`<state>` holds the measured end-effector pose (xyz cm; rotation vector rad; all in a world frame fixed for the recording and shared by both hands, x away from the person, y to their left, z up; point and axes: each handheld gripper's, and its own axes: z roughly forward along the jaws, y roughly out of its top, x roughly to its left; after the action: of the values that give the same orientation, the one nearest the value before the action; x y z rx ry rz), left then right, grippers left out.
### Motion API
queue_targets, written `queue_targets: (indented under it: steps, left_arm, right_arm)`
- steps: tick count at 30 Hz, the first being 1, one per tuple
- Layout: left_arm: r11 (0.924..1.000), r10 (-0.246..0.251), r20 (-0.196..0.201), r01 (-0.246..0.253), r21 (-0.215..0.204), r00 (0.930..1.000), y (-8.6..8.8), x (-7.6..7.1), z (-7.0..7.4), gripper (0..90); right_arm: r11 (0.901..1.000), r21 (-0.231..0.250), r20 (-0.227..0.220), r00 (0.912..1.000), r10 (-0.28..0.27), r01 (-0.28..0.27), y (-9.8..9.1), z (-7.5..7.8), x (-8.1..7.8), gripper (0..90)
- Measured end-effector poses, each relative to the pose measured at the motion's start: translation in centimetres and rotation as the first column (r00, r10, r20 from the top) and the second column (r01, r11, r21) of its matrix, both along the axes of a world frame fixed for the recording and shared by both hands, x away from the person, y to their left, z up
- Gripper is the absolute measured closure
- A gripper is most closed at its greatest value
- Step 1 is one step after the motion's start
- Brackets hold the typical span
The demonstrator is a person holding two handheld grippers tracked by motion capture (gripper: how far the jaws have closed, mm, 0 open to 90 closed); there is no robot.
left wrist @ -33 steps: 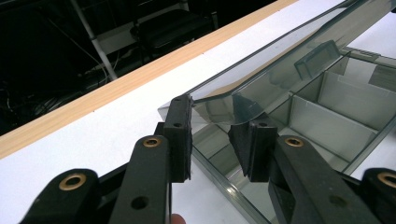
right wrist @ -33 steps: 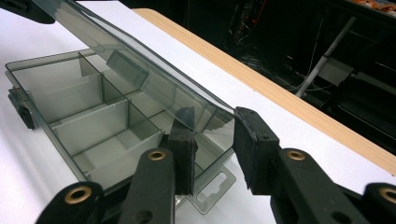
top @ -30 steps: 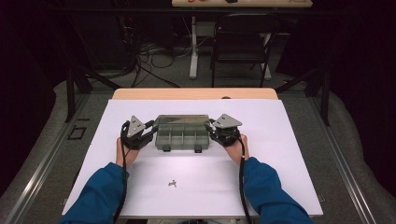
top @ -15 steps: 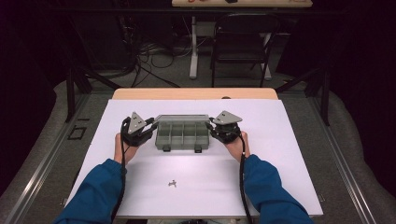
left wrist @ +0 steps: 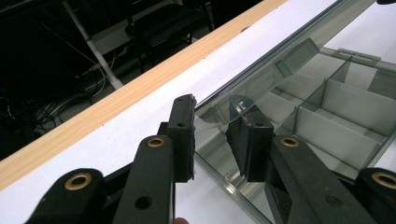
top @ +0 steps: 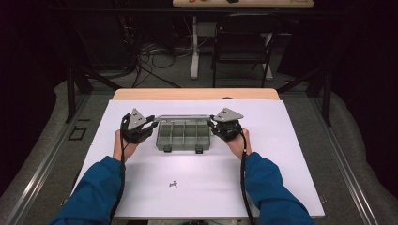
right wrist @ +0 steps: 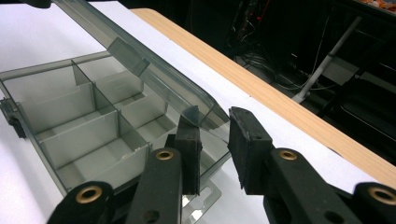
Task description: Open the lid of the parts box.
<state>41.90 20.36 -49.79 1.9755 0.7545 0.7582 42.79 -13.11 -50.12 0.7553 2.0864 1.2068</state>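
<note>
A smoky clear compartment box (top: 183, 137) lies on the white sheet, its dividers bare (right wrist: 74, 121). Its hinged lid (top: 183, 117) is raised at the far side and tilts back. My left gripper (top: 152, 125) is at the lid's left end, and in the left gripper view the lid's corner (left wrist: 219, 109) sits between the jaws of that gripper (left wrist: 212, 126), which are shut on it. My right gripper (top: 212, 123) is at the right end. The lid's other corner (right wrist: 205, 119) is gripped the same way in my right gripper (right wrist: 212, 135).
A small metal piece (top: 173, 184) lies on the white sheet (top: 281, 164) nearer the person. The table's wooden edge (top: 197, 93) runs behind the box. Beyond it are a dark chair (top: 241, 44), a desk leg and floor cables.
The lid went from lying nearly flat over the box to standing raised at the back, which uncovered the compartments. Both hands stayed at the box's ends.
</note>
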Motion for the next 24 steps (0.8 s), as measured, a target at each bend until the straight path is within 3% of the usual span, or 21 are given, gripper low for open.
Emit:
queue_targets:
  steps: [12, 24]
  left_arm:
    - [1.0000, 0.004, 0.012, -0.004, -0.007, 0.9999, -0.1, 0.5, 0.4, 72.7]
    - [0.9999, 0.002, 0.005, -0.002, -0.014, 1.0000, 0.1, 1.1, 0.7, 74.9]
  right_arm:
    - [0.9999, 0.011, 0.007, 1.0000, -0.007, 0.007, 0.0, 0.5, 0.6, 75.3]
    - [0.9999, 0.014, -0.014, 0.9999, -0.002, 0.002, 0.0, 1.0, 1.3, 75.9]
